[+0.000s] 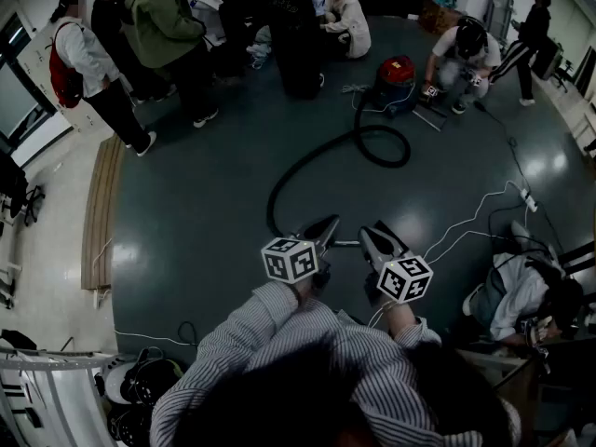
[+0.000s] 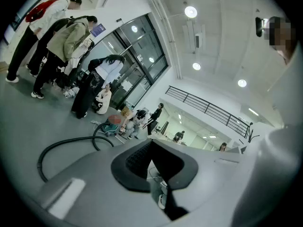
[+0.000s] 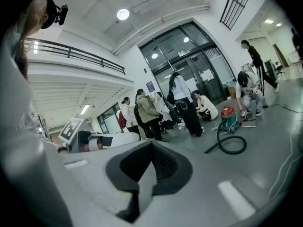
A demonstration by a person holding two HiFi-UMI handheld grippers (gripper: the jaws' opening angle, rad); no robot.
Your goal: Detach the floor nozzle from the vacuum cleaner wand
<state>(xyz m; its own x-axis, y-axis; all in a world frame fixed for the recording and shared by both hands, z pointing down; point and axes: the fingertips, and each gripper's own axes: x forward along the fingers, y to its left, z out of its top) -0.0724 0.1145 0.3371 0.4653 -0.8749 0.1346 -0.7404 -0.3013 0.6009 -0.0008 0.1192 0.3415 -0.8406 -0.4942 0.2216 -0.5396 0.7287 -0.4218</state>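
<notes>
Left gripper [image 1: 331, 222]: jaws fully closed, nothing between them. Right gripper [image 1: 366, 234]: same, closed and empty. Both at lower centre of head view, tips angled toward each other.

Black hose [image 1: 289, 180] runs from red vacuum cleaner [image 1: 396, 74], upper centre, down toward left gripper.

Thin pale bar [image 1: 346, 243], probably wand, lies between jaw tips, long axis left-right in frame.

Floor nozzle not made out; likely hidden under grippers. Left gripper appears nearer hose end.

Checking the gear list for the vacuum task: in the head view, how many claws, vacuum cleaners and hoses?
Claws: 2, left claw and right claw, both shut and empty
Red vacuum cleaner: 1
Black hose: 1
Total: 4
</notes>
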